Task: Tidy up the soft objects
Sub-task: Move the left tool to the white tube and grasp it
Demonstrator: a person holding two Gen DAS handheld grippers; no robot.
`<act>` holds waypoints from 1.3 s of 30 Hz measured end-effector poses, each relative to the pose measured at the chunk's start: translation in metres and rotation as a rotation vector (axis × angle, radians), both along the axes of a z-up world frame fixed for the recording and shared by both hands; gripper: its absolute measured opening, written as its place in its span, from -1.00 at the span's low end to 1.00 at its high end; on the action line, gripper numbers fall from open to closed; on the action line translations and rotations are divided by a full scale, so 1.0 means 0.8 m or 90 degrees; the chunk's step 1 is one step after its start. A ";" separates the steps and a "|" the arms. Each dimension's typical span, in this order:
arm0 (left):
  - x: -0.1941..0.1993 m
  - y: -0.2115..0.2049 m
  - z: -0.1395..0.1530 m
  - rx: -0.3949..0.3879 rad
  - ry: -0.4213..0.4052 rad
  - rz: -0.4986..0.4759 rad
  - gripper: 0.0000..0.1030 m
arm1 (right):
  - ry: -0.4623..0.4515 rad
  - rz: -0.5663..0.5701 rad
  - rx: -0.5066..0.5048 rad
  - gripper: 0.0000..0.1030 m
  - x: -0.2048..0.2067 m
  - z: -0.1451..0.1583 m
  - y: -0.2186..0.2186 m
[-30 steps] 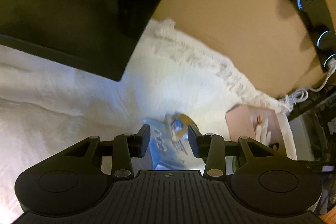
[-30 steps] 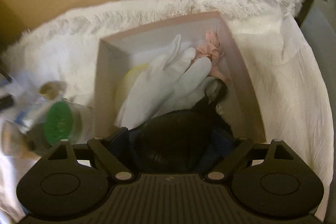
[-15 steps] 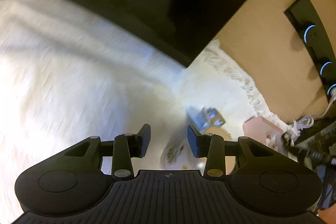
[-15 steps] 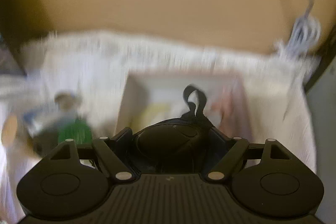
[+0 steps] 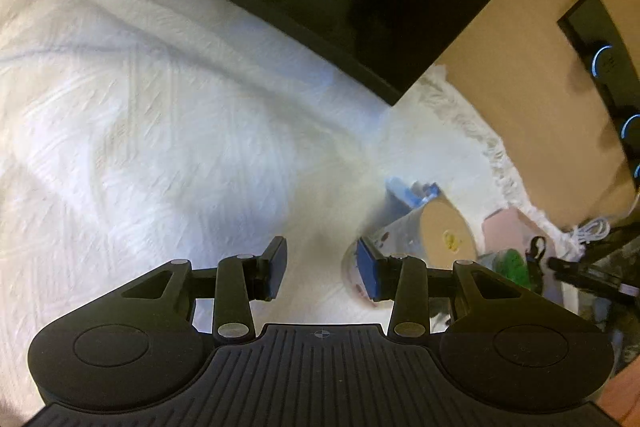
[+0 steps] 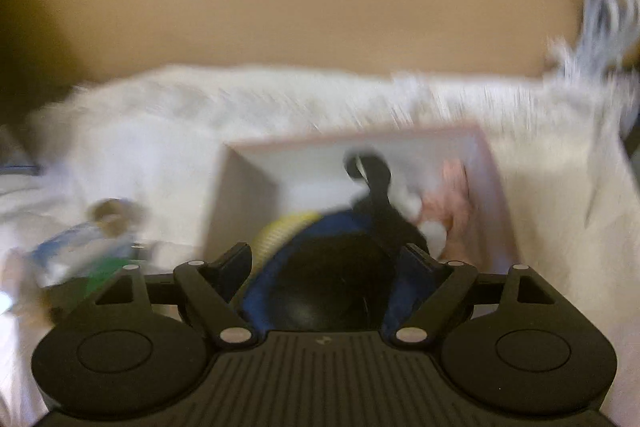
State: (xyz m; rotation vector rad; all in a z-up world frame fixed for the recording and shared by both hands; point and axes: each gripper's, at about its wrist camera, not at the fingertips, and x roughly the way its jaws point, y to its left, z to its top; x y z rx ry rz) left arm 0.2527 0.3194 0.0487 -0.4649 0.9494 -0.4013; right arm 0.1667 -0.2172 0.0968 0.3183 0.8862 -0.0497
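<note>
I have a dark pouch in my right gripper [image 6: 328, 259], above the pink box [image 6: 360, 143].
Its jaws have just been opening a little, pads against the black-and-blue pouch [image 6: 332, 283]; my left gripper [image 5: 322, 263] hangs open over the white blanket [image 5: 160, 131], beside 1 tan-ended roll [image 5: 436, 235].

White woven blanket [image 5: 168, 131], pink box [image 6: 360, 141]
</note>
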 end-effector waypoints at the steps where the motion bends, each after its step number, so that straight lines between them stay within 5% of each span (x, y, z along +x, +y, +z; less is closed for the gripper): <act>1: 0.002 -0.003 0.001 -0.008 -0.002 -0.004 -0.18 | -0.015 0.016 -0.006 0.61 -0.008 0.014 0.000; 8: 0.064 -0.044 0.014 -0.094 0.033 -0.097 -0.18 | -0.097 0.047 -0.119 0.61 -0.038 0.106 0.059; 14: 0.150 -0.105 0.002 -0.059 0.101 -0.169 -0.18 | -0.064 0.084 -0.068 0.61 0.002 0.118 0.126; 19: 0.195 -0.144 -0.035 -0.045 0.164 -0.229 -0.18 | 0.021 0.093 0.047 0.61 0.070 0.094 0.166; 31: 0.230 -0.200 -0.073 -0.059 0.257 -0.313 -0.19 | 0.172 0.017 0.129 0.51 0.188 -0.022 0.210; 36: 0.227 -0.202 -0.049 -0.067 0.218 -0.336 -0.43 | 0.210 0.010 0.136 0.51 0.210 -0.051 0.220; 38: 0.222 -0.203 -0.039 -0.046 0.202 -0.350 -0.42 | 0.221 0.014 0.153 0.40 0.212 -0.057 0.223; 39: 0.219 -0.205 -0.035 -0.028 0.192 -0.360 -0.42 | 0.219 0.019 0.164 0.17 0.211 -0.058 0.223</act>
